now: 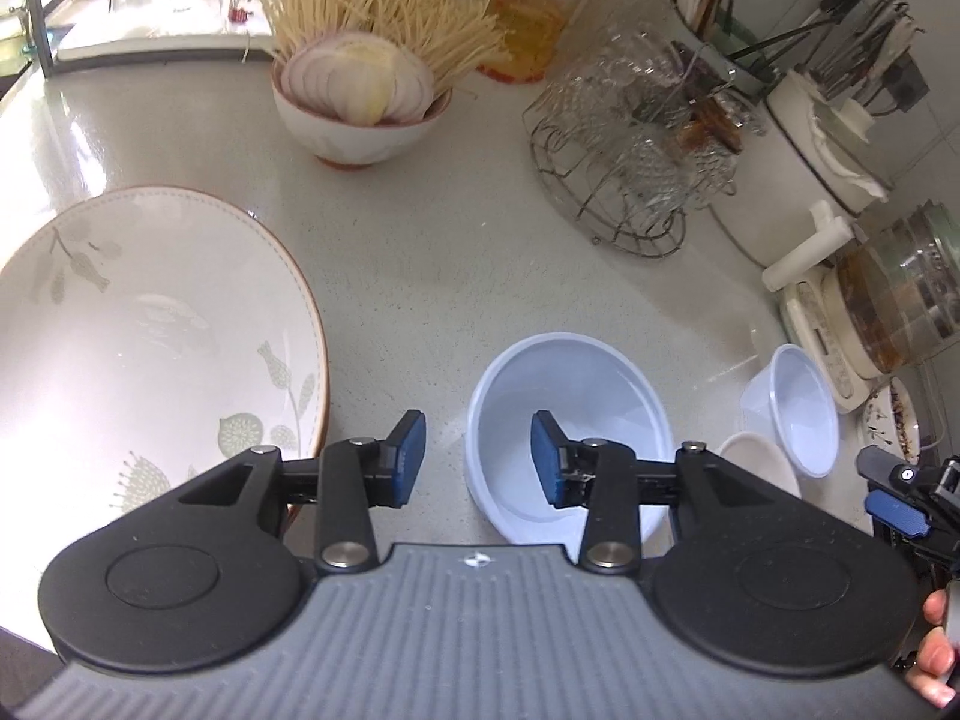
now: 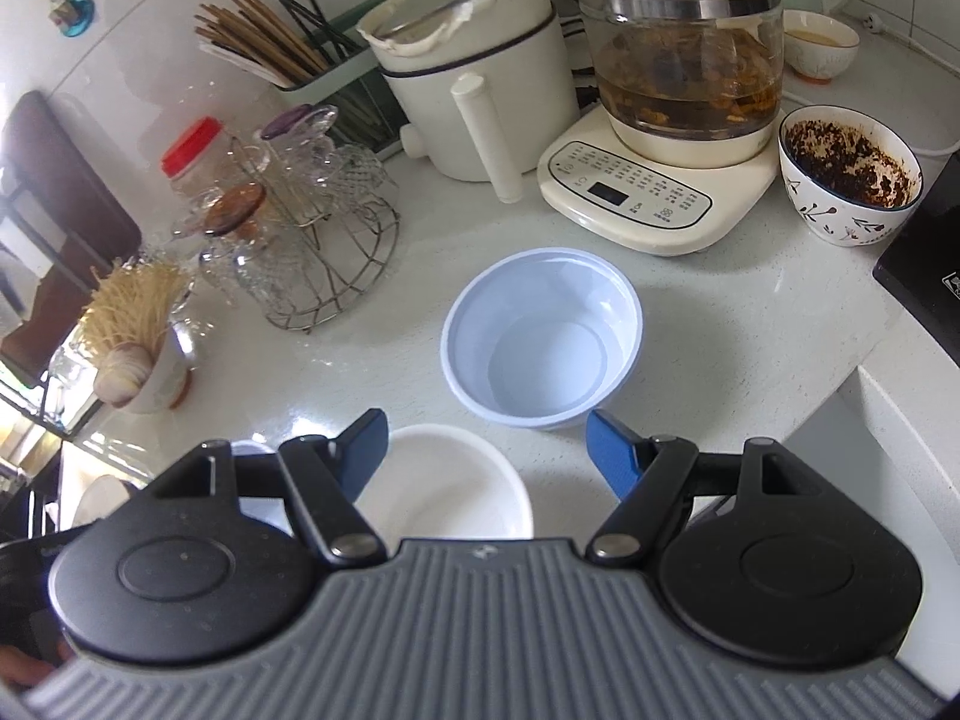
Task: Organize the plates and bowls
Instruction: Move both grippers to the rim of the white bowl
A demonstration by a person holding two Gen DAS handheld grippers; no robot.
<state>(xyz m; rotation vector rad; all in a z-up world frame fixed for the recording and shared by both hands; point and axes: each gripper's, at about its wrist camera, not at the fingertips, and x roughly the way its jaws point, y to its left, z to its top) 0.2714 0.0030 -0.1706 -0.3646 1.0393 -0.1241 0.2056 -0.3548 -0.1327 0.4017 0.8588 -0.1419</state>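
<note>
In the left wrist view a large white plate with a leaf pattern [image 1: 150,336] lies on the counter at the left. A pale blue plastic bowl [image 1: 570,396] stands just ahead of my open, empty left gripper [image 1: 479,459], whose right finger hangs over the bowl's near left rim. A second blue plastic bowl [image 1: 801,408] and a small white bowl [image 1: 759,465] sit to the right. In the right wrist view my right gripper [image 2: 486,456] is open and empty above the white bowl [image 2: 450,486], with a blue bowl [image 2: 543,336] just beyond it.
A bowl of sliced onion [image 1: 360,102], dry noodles [image 1: 384,6], a wire rack of glasses [image 1: 636,150], a white pot [image 2: 474,72], a glass kettle on its base [image 2: 672,120], a dirty bowl [image 2: 849,174] and a chopstick holder [image 2: 300,60] line the back of the counter. A sink edge [image 2: 900,420] lies at the right.
</note>
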